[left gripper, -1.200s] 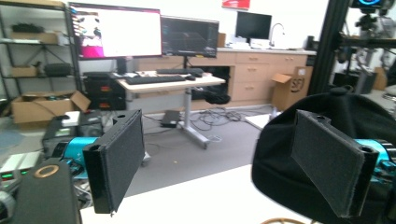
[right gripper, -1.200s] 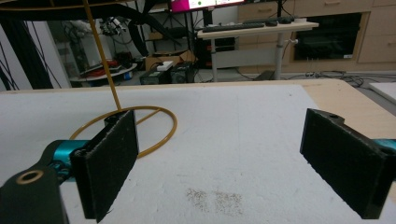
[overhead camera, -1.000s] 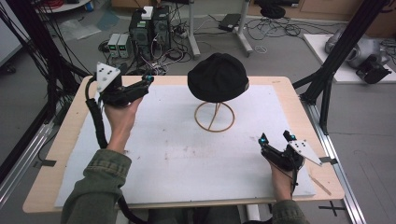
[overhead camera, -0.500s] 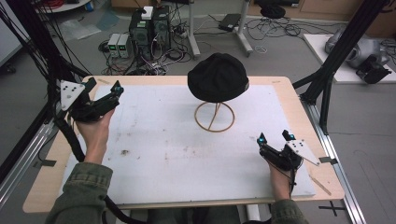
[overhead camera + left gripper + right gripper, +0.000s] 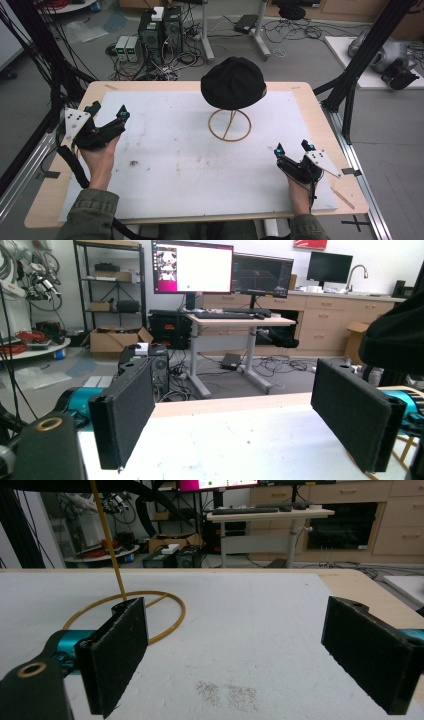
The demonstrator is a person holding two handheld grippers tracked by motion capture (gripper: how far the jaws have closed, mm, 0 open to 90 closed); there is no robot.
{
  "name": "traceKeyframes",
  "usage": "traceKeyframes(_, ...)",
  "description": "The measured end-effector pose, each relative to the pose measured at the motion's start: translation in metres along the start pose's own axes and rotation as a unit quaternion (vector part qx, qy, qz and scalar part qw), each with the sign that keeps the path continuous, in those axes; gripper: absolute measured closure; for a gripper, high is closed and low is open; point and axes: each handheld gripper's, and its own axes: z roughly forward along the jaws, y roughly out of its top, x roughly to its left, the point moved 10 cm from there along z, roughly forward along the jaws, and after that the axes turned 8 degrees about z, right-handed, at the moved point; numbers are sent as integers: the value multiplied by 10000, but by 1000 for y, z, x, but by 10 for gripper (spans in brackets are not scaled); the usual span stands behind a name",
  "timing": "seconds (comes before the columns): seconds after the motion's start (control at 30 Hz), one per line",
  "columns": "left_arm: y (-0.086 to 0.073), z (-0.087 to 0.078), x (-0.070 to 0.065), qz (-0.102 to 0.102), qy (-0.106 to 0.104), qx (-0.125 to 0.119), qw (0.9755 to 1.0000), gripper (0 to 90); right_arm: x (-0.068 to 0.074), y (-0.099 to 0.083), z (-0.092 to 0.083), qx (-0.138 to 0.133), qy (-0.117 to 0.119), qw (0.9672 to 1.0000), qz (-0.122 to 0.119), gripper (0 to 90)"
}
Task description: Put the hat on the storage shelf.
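Both released: left tool (image 5: 107, 116) at 9 o'clock, right tool (image 5: 292, 149) at 4 o'clock, well apart from black hat (image 5: 233, 82) on wire stand (image 5: 229, 125) at 12 o'clock of surface (image 5: 165, 165); likely pre-reach, next needing approach toward hat.

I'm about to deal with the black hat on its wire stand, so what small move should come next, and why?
Probably bring the left gripper forward and right toward the black hat. Both grippers are open and hold nothing, well apart from the hat, which sits on the wire stand; the right gripper rests low near the table's edge.
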Motion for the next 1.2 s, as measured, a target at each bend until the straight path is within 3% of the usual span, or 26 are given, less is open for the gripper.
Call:
traceKeyframes(0.13,-9,-6,0,11,103,-61,9999,191,0,-1,-1,25,24,10000,61,106)
traceKeyframes(0.5,-47,-21,10,-29,341,196,9992,191,0,-4,-1,75,16,9999,154,107)
traceKeyframes(0.7,-59,-31,14,111,609,131,9980,193,0,-7,2,102,-8,9998,152,107)
traceKeyframes(1.0,-88,-43,21,-4,900,273,9956,193,1,-10,0,104,-71,9999,113,107)
traceKeyframes(1.1,-92,-45,22,-81,890,350,9954,192,1,-12,0,108,-94,9998,112,107)
traceKeyframes(1.2,-90,-47,21,-27,890,327,9955,192,2,-13,-1,112,-110,9998,107,107)
